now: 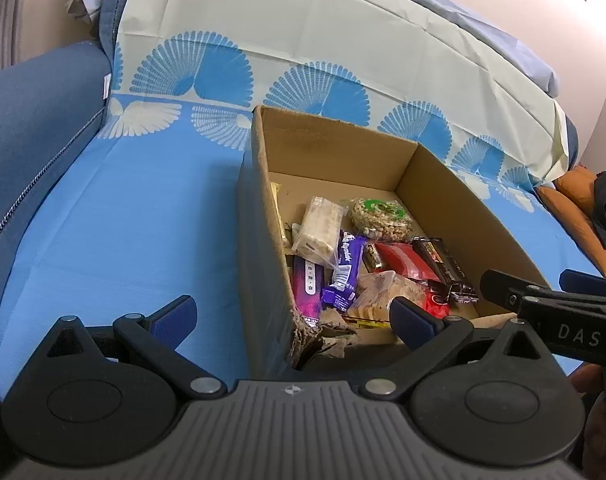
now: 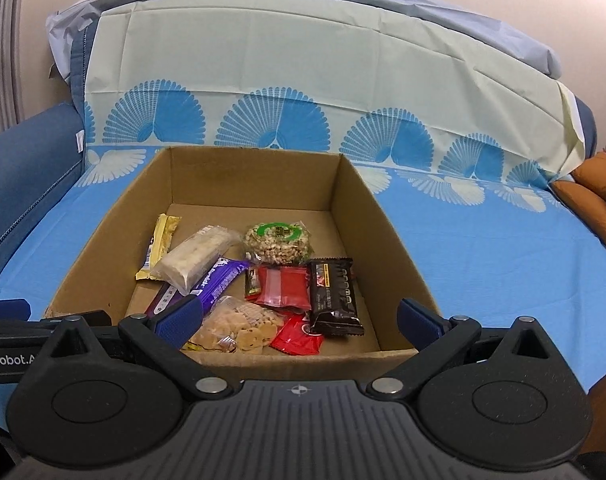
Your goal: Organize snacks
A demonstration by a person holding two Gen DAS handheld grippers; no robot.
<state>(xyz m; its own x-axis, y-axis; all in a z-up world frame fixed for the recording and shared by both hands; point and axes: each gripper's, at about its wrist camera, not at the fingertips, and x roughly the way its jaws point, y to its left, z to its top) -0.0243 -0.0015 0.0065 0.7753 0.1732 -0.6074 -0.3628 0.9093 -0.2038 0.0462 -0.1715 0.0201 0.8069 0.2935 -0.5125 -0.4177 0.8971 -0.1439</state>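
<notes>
Both the left gripper (image 1: pixel 293 318) and right gripper (image 2: pixel 299 318) hang with jaws spread wide, holding nothing, at the near edge of a cardboard box (image 2: pixel 355 208). Inside lie the snacks: a purple bar (image 2: pixel 219 280), red packets (image 2: pixel 287 290), a black bar (image 2: pixel 335 298), and a nut round (image 2: pixel 277 240). The box sits on a blue sheet (image 2: pixel 483 248).

In the left wrist view the box (image 1: pixel 343 148) wall hides most of the yellow bar (image 1: pixel 276 196), and the left gripper's finger covers part of the cookie bag (image 1: pixel 377 292). The right gripper (image 1: pixel 543 284) is cut off by the right edge. Wrapper print is too small to read.
</notes>
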